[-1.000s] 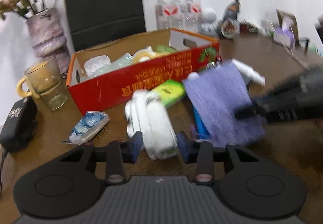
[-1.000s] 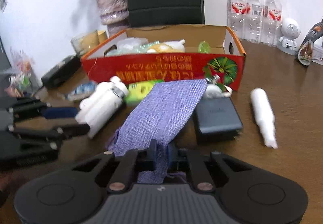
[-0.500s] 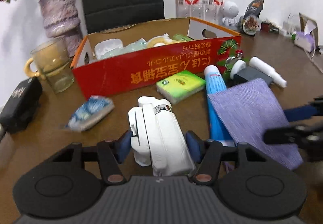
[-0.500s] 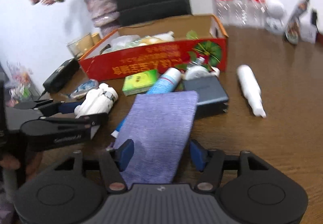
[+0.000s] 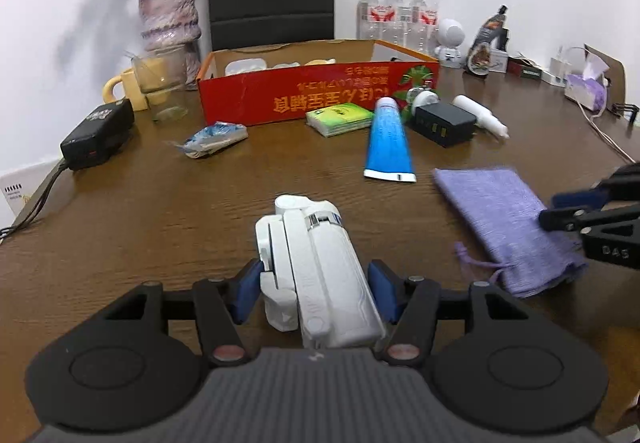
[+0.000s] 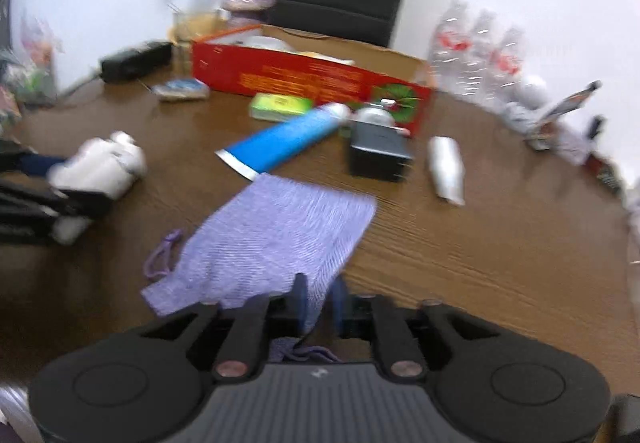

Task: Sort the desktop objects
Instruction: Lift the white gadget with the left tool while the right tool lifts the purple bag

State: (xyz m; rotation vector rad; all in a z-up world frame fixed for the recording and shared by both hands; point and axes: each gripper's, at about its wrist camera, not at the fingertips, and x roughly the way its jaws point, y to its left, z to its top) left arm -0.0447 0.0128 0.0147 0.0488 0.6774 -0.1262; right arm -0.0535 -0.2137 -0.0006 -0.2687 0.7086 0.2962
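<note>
A white folded handheld device [image 5: 316, 263] lies lengthwise between the blue pads of my left gripper [image 5: 316, 289], which is shut on it just above the brown table [image 5: 160, 211]. To its right a purple drawstring pouch [image 5: 504, 219] lies flat. My right gripper [image 6: 319, 301] is shut on the pouch's [image 6: 280, 239] near edge, with cloth pinched between the narrow fingers. The red cardboard box [image 5: 320, 95] stands at the back with several items inside. In the blurred right wrist view the white device [image 6: 104, 163] shows at the left.
In front of the box lie a blue tube [image 5: 388, 139], a green tissue pack [image 5: 340, 119], a black charger [image 5: 444, 123], a white bottle [image 5: 480, 115] and a blue-white packet [image 5: 212, 137]. A black adapter [image 5: 96, 133], glass [image 5: 162, 83] and vase [image 5: 168, 11] stand left; water bottles [image 5: 396, 15] behind.
Both grippers have pulled back from the box. The white device came along in the left gripper. The right gripper opened half a second ago and is shut again on the pouch's near edge.
</note>
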